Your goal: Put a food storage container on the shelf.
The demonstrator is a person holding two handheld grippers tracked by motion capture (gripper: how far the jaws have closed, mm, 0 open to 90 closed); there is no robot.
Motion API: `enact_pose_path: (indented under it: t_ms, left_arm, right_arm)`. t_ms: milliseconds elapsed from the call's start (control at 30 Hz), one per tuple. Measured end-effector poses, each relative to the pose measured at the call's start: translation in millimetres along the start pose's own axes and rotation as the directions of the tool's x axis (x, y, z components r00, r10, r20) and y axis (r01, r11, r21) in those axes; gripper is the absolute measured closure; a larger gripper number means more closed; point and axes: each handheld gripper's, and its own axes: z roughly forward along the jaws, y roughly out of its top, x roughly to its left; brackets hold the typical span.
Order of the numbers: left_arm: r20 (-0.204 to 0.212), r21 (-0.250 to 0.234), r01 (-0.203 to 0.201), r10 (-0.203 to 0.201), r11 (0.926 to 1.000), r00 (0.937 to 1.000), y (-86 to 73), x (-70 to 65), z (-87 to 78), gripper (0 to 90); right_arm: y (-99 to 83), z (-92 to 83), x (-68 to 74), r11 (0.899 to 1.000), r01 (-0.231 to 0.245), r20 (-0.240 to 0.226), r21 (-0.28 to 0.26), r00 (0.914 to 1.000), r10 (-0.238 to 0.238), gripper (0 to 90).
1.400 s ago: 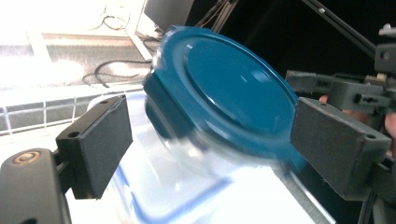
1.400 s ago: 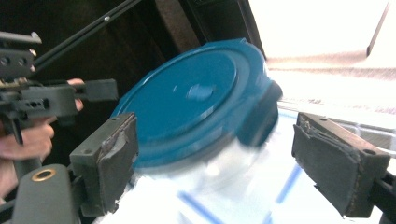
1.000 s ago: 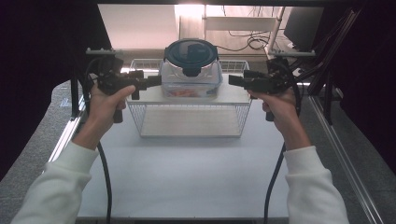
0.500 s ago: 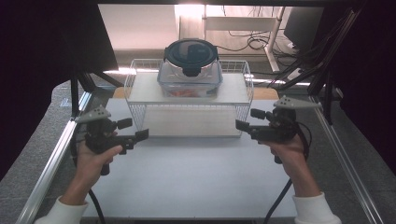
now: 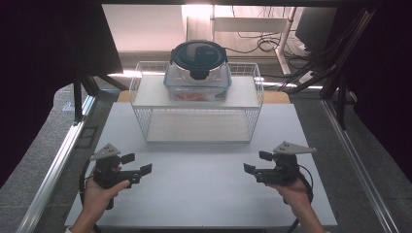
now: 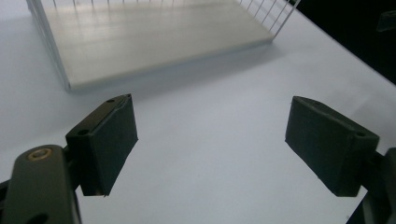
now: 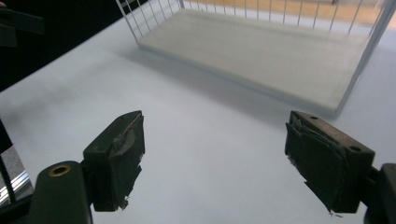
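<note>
Grippers first, nearest to us: our black two-jaw left gripper [image 5: 138, 164] sits low over the white table [image 5: 204, 194] at the near left, jaws spread with only bare tabletop between them after just closing a little. Our black two-jaw right gripper [image 5: 256, 162] mirrors it at the near right, jaws wide apart and holding nothing. Both point inward, well apart from each other. Beyond them we see the white wire shelf rack [image 5: 145, 119] standing mid-table. Atop its upper shelf rests the clear plastic food container with a dark round lid [image 5: 197, 68], centred, well away from both grippers.
</note>
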Motion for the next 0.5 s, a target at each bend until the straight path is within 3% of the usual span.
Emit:
enact_pose_path:
  t_ms: [200,300,500]
  left_arm:
    - [-0.016,0.048,-0.015,0.015,0.9987,0.9997,-14.3,-1.7,13.2,15.8]
    - [-0.023,0.054,-0.030,0.031,0.9981,0.9992,-15.1,-3.3,15.5,15.8]
    - [-0.024,0.051,-0.018,0.019,0.9986,0.9995,-16.8,0.0,16.7,15.8]
  right_arm:
    - [-17.0,17.7,-2.6,0.998,-0.020,0.010,0.062,0.9997,0.020,19.8]
    - [-17.9,18.6,-1.7,0.998,-0.024,0.010,0.054,0.9997,0.024,19.0]
    - [-15.7,14.0,-1.3,0.999,-0.046,0.029,0.026,0.9985,0.045,16.0]
